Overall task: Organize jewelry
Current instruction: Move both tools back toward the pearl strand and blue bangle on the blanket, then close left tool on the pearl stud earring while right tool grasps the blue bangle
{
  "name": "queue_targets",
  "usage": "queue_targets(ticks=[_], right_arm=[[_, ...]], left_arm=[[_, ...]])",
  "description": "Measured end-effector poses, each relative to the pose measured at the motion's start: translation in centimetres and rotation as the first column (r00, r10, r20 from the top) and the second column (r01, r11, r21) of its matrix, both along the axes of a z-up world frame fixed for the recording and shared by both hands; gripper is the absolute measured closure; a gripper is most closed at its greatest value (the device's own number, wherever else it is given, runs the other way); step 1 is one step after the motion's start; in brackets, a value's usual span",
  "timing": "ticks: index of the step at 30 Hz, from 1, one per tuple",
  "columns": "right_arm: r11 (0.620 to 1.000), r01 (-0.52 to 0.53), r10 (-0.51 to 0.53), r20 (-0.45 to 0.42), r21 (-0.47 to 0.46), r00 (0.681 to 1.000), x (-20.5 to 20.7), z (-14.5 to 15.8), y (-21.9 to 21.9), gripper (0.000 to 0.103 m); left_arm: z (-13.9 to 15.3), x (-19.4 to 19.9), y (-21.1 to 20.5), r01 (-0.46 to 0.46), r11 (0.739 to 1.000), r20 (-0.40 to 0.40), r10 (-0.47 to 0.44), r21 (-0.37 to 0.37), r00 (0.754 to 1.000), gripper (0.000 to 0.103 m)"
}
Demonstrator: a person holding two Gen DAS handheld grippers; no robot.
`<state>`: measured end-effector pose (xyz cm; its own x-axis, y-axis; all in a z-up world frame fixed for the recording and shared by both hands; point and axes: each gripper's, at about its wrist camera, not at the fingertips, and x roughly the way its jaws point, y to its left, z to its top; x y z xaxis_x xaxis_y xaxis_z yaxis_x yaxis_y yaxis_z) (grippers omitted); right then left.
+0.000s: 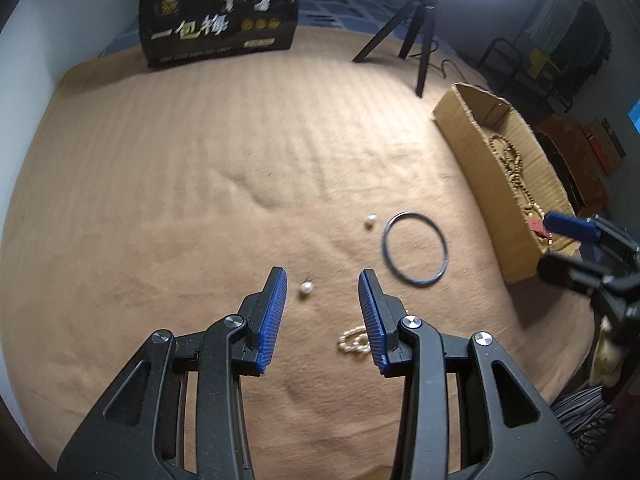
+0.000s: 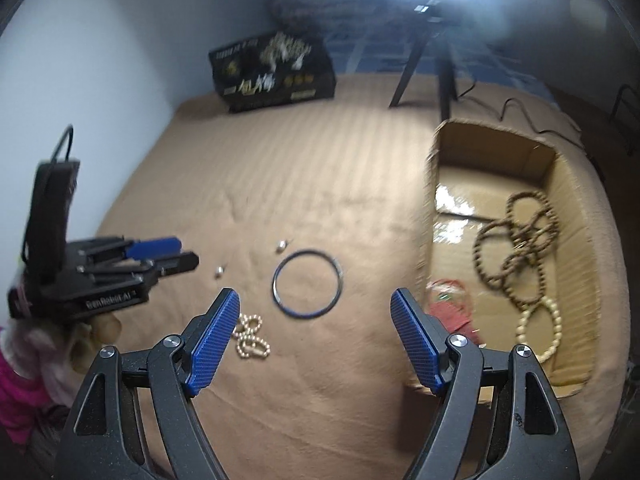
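Note:
On the tan blanket lie a dark thin bangle [image 1: 416,283] [image 2: 308,314], a small pearl bracelet [image 1: 354,340] [image 2: 250,336] and two loose pearl pieces [image 1: 306,288] [image 1: 371,222]. My left gripper [image 1: 322,272] [image 2: 188,252] hovers open over the nearer pearl piece and touches nothing. My right gripper [image 2: 315,294] [image 1: 550,242] stands wide open just short of the bangle, with nothing between its fingers. To the right, a cardboard box [image 2: 432,200] [image 1: 480,168] holds brown bead bracelets [image 2: 516,248], a cream bead bracelet [image 2: 540,328] and a red item [image 2: 448,312].
A black printed bag [image 1: 220,20] stands at the far edge of the blanket. A black tripod [image 1: 420,36] under a bright ring light stands at the back right, with a cable trailing behind the box. A hand with a pink sleeve [image 2: 16,380] holds the left gripper.

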<state>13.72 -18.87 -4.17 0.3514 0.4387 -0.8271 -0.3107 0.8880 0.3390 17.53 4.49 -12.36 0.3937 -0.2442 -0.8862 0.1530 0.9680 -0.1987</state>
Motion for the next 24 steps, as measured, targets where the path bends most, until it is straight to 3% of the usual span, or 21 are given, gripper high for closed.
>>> queue_targets(ticks=[5, 9, 14, 24], right_arm=[[0.999, -0.025, 0.027, -0.046, 0.027, 0.999, 0.7, -1.1, 2.0, 0.025], [1.0, -0.022, 0.022, -0.082, 0.002, 0.996, 1.8, -2.4, 3.3, 0.025], [1.0, -0.01, 0.006, -0.14, -0.025, 0.99, 3.2, -4.2, 4.1, 0.025], [0.995, -0.015, -0.001, -0.161, -0.098, 0.987, 4.6, -6.0, 4.9, 0.025]], left_arm=[[-1.2, 0.4, 0.6, -0.005, 1.0, -0.034, 0.004, -0.016, 0.999, 0.066], [-2.4, 0.9, 1.2, -0.02, 0.999, -0.074, 0.016, -0.049, 0.997, 0.072], [-3.5, 1.5, 1.8, -0.045, 0.996, -0.107, 0.037, -0.076, 0.994, 0.072], [-4.4, 2.5, 1.2, -0.039, 0.997, -0.122, 0.031, -0.064, 0.992, 0.083]])
